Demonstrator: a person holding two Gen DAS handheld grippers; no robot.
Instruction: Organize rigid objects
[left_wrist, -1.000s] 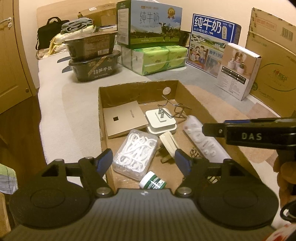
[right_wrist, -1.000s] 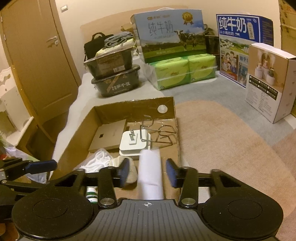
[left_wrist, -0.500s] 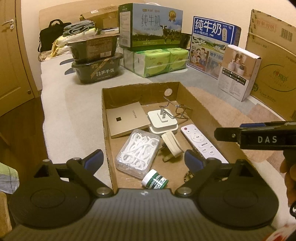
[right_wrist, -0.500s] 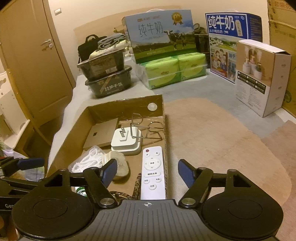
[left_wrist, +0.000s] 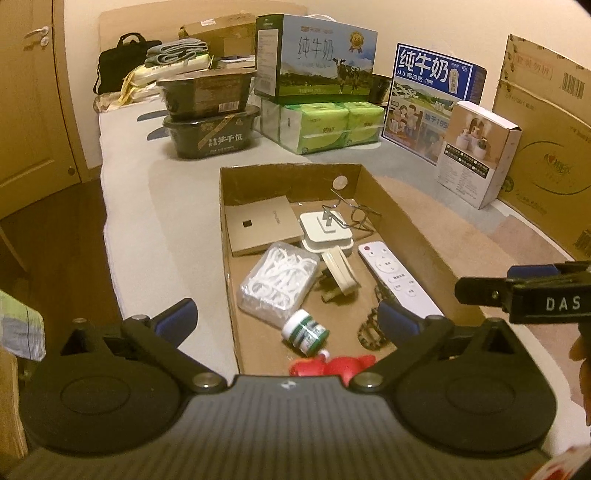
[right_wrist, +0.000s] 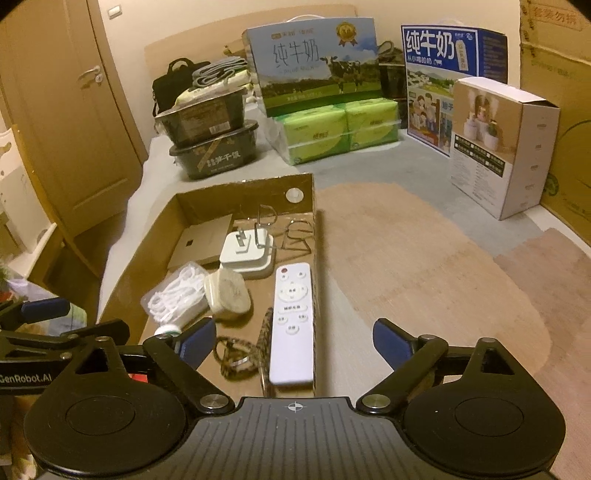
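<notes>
An open cardboard box (left_wrist: 288, 181) (right_wrist: 240, 192) lies on the grey cloth. It holds a white remote (left_wrist: 397, 277) (right_wrist: 291, 317) along its right wall, a clear case of floss picks (left_wrist: 277, 284), a beige plug (left_wrist: 340, 273), a white adapter (left_wrist: 325, 232), a flat gold box (left_wrist: 258, 225), a wire stand (left_wrist: 351, 214), a green-and-white bottle (left_wrist: 304, 332), a braided strap (right_wrist: 240, 354) and a red toy (left_wrist: 328, 365). My left gripper (left_wrist: 286, 317) hovers over the box's near end, jaws opening, nothing gripped. My right gripper (right_wrist: 293, 338) hangs above the remote, jaws opening, pads apart from it.
Behind the box stand two stacked black food tubs (left_wrist: 210, 122), green tissue packs (left_wrist: 325, 125), milk cartons (left_wrist: 314, 62) and a white product box (left_wrist: 476, 155). Large cardboard cartons (left_wrist: 546, 129) line the right. A tan round mat (right_wrist: 424, 266) lies right of the box; a wooden door (right_wrist: 74, 122) is left.
The right gripper let go of the white remote, which now lies flat in the box. Both grippers spread wider and drew back, bringing the red toy into the left view.
</notes>
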